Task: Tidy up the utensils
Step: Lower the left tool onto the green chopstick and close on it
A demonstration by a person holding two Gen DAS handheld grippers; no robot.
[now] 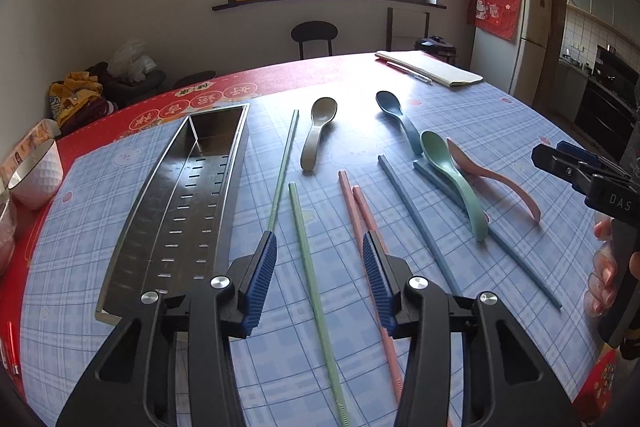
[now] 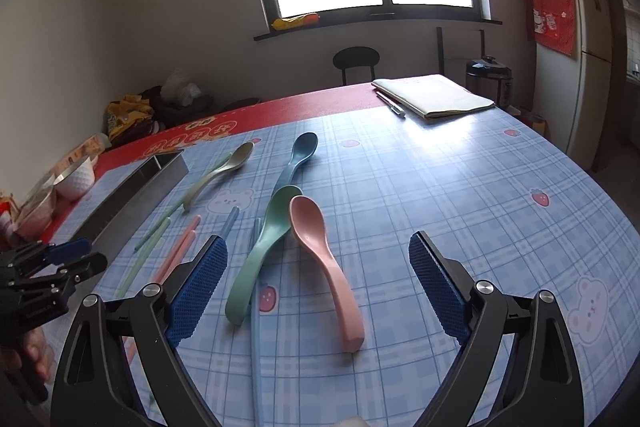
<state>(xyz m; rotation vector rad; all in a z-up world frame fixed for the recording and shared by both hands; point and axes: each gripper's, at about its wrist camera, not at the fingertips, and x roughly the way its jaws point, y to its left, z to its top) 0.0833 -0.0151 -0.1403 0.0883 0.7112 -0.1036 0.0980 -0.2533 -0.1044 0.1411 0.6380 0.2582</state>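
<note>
My left gripper point(image 1: 318, 237) stands open low over the checked tablecloth. A pale green chopstick point(image 1: 303, 239) lies between its fingers, and the pads do not touch it. A second green chopstick point(image 1: 284, 167) lies beside the long steel tray point(image 1: 172, 211). Two pink chopsticks point(image 1: 352, 203) and two blue chopsticks point(image 1: 408, 203) lie to the right. My right gripper point(image 2: 318, 239) is wide open above the pink spoon point(image 2: 324, 259). The green spoon point(image 2: 264, 243) rests beside it. The blue spoon point(image 2: 298, 159) and grey spoon point(image 2: 228, 167) lie farther back.
A white bowl point(image 1: 36, 171) stands at the table's left edge near the tray. A folded notebook point(image 1: 432, 67) and a pen point(image 1: 412, 73) lie at the far right corner. A chair point(image 1: 314, 35) and a fridge point(image 1: 516, 39) stand beyond the table.
</note>
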